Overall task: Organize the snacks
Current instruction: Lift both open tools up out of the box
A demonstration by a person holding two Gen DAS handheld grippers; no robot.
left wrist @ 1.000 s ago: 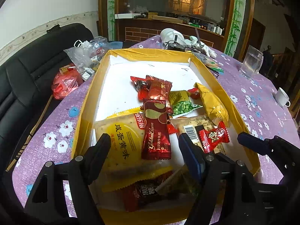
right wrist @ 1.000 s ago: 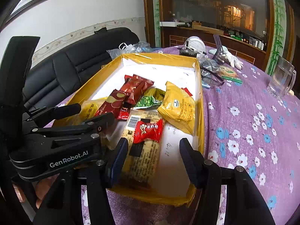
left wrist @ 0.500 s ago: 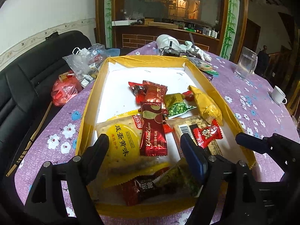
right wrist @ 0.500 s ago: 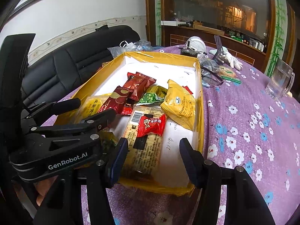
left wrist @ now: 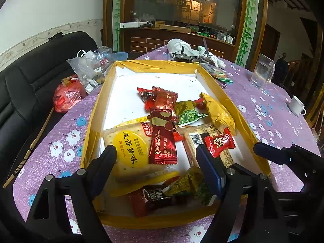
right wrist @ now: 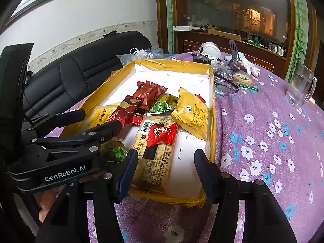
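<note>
On the purple floral tablecloth (right wrist: 263, 141), a yellow-rimmed tray (left wrist: 93, 121) holds the loose snack packets.
Both tools hang empty above its near end: left gripper (left wrist: 156, 162) just widened, right gripper (right wrist: 166, 162) agape. Light, crinkly, slippery red Golden Crown packet (left wrist: 163, 141) suits a mid-body pinch.

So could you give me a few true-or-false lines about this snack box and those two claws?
1. The snacks lie in a yellow-rimmed box. True.
2. The left claw grips the dark red Golden Crown bar. False: its fingers stand apart, pressing nothing.
3. A small red candy lies on a longer barcoded packet. True.
4. The glass mug stands inside the box. False: it stands on the purple flowered tablecloth.
5. The right claw holds nothing. True.
</note>
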